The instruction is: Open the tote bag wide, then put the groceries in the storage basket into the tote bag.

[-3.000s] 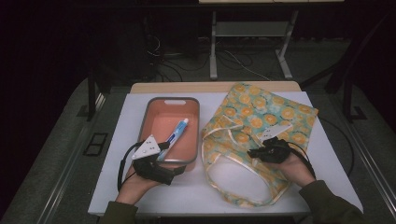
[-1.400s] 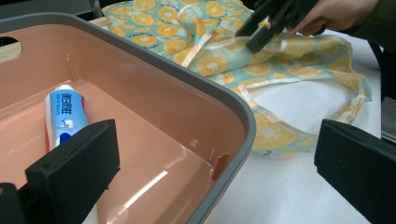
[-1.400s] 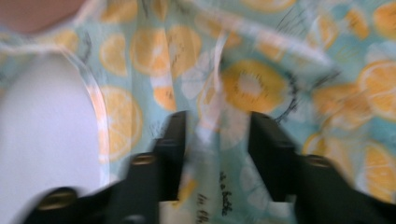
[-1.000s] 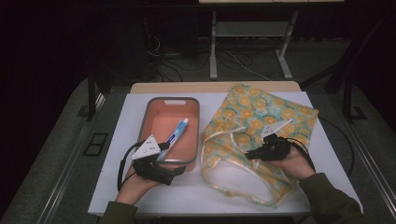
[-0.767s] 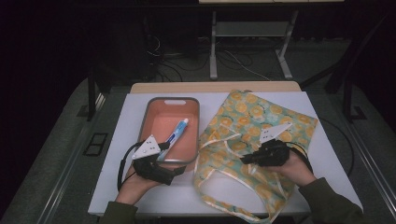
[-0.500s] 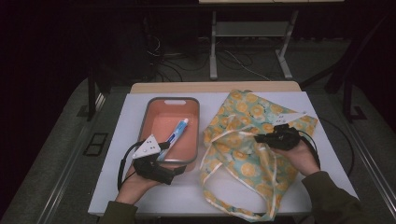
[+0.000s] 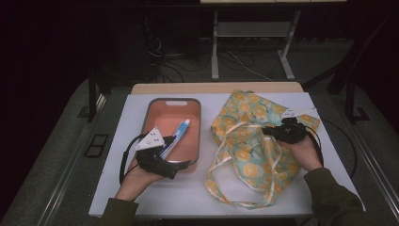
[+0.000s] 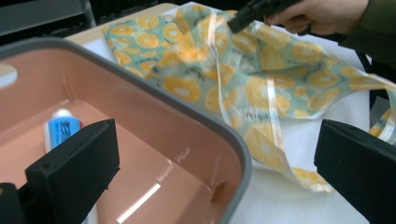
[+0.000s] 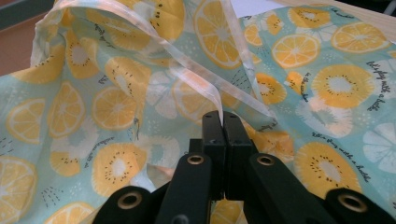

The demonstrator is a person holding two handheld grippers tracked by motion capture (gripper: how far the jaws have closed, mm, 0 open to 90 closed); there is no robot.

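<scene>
Right gripper [image 7: 269, 131] has shifted back and to the right since a second ago, dragging the fruit-print tote bag [image 7: 254, 141] with it; jaws pinched on the bag's strap [image 9: 196, 77]. Left gripper [image 7: 181, 165] unmoved, jaws spread astride the pink tray's [image 7: 196, 136] near rim. Toothpaste tube [image 7: 176, 136] lies in tray.

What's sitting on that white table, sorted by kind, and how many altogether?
Fruit-print cloth bag: 1
Pink tray: 1
Blue and white tube, lying in the tray: 1
Hand-held grippers: 2, the left gripper and the right gripper
Total: 5
</scene>
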